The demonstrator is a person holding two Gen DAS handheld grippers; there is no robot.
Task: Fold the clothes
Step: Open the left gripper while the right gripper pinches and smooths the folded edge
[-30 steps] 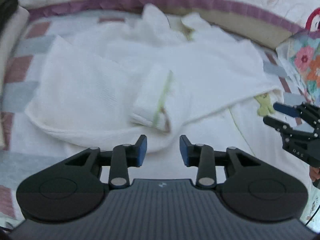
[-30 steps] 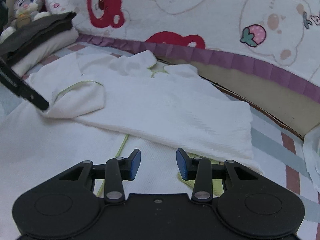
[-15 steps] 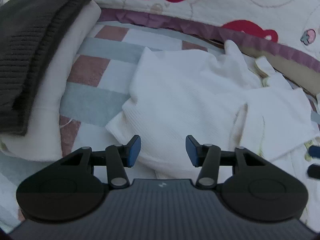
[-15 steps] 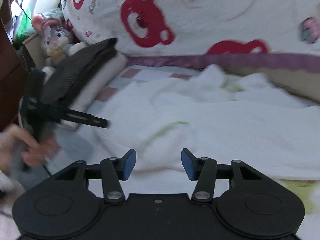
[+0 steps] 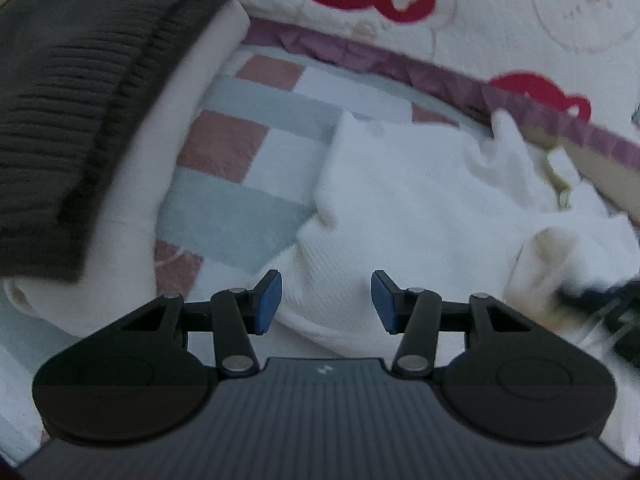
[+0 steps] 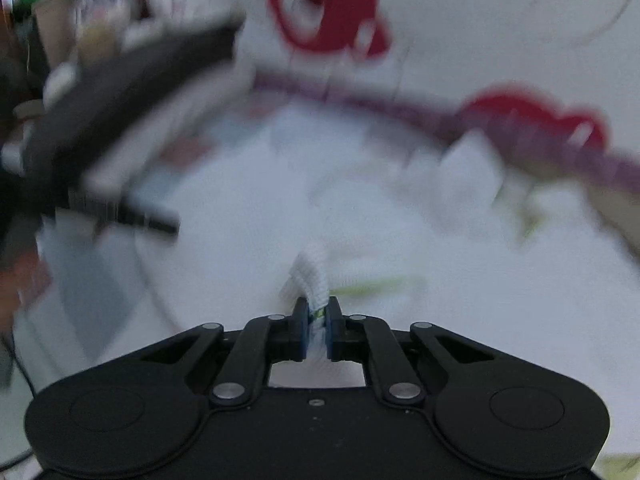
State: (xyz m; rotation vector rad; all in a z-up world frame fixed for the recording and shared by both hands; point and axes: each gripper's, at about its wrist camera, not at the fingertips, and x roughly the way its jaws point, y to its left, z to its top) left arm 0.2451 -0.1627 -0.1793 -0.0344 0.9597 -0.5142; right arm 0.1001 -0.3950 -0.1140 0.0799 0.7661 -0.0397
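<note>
A white knit garment (image 5: 420,208) lies spread on the checked bedsheet, its lower left hem just ahead of my left gripper (image 5: 326,302), which is open and empty above that hem. In the right wrist view, which is blurred, my right gripper (image 6: 316,330) is shut on a pinch of the white garment (image 6: 312,268), near its thin green trim (image 6: 372,286). The right gripper shows as a dark blur in the left wrist view (image 5: 600,312) at the garment's right side. The left gripper appears as a dark blur in the right wrist view (image 6: 120,216).
A stack of folded clothes, dark ribbed knit (image 5: 80,80) on cream fabric (image 5: 132,216), sits at the left. A bear-print quilt (image 5: 520,12) with a purple border (image 5: 400,68) runs along the back. The checked sheet (image 5: 240,168) is bare between stack and garment.
My right gripper has shut on the white garment's edge; it was open before. My left gripper has swung left to the garment's left hem and moved closer, still open.
</note>
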